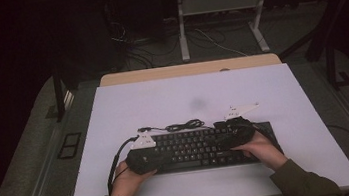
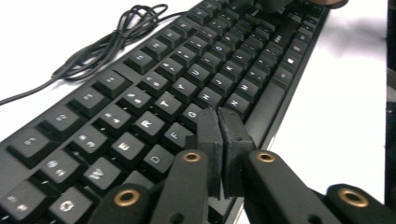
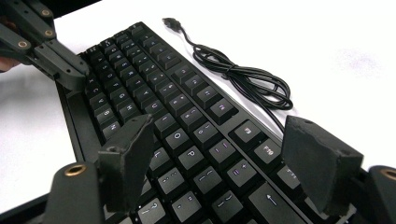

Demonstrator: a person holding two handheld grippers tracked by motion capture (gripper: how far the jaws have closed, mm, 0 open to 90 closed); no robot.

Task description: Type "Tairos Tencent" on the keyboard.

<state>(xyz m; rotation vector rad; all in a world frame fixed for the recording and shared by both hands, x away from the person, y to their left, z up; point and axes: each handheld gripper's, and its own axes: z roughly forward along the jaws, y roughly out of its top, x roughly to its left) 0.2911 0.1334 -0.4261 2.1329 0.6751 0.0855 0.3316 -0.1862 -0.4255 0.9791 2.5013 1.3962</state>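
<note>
Left tongs (image 2: 220, 140): jaws pressed together with nothing between them, tips over the keyboard (image 2: 187, 88) near its G and B keys; contact cannot be told. Right tongs (image 3: 224, 163): jaws spread wide above the keyboard's right-hand keys, holding nothing. Keyboard lies flat on the white tabletop (image 1: 262, 87), its coiled cable (image 3: 243, 74) just beside the far edge.

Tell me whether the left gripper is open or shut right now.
Shut. In the left gripper view its two fingers are pressed flat together with no gap, tips just over the keyboard near the G key, holding nothing.
</note>
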